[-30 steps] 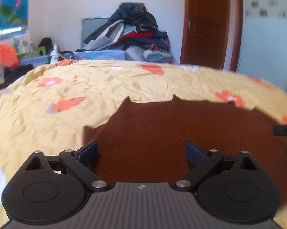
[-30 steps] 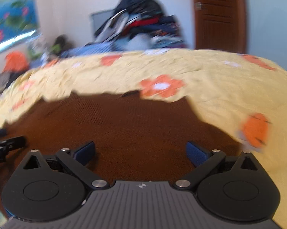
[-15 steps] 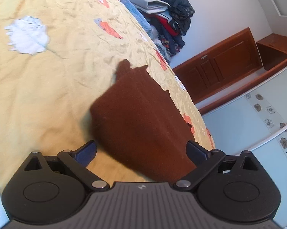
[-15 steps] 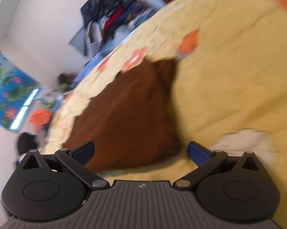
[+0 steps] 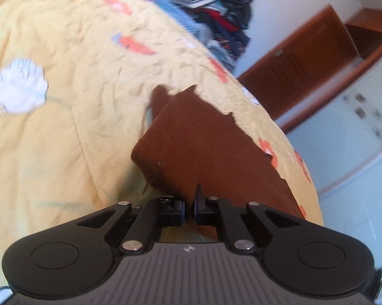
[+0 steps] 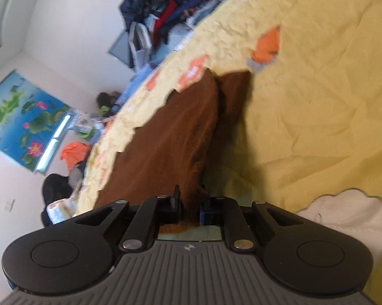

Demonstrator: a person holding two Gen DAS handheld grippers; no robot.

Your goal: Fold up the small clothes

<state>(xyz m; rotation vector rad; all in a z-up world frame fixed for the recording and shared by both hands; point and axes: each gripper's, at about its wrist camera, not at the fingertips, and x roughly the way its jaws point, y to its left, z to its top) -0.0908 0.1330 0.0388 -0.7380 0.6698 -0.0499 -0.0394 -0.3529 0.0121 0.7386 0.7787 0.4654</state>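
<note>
Through my left wrist camera, my left claw (image 5: 190,207) has just been closing and is pinching the near edge of the brown garment (image 5: 206,150), which is lying on the yellow bedspread (image 5: 51,132). I am judging I should be lifting evenly with both hands.

Through my right wrist camera, my right claw (image 6: 189,209) has just been closing too, clamping a bunched brown fold. A clothes pile (image 6: 163,17) is sitting beyond the garment, well clear.

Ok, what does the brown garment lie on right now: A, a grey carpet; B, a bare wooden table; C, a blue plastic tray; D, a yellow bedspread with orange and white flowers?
D: the brown garment lies spread on the yellow bedspread with its orange and white flower print.
</note>
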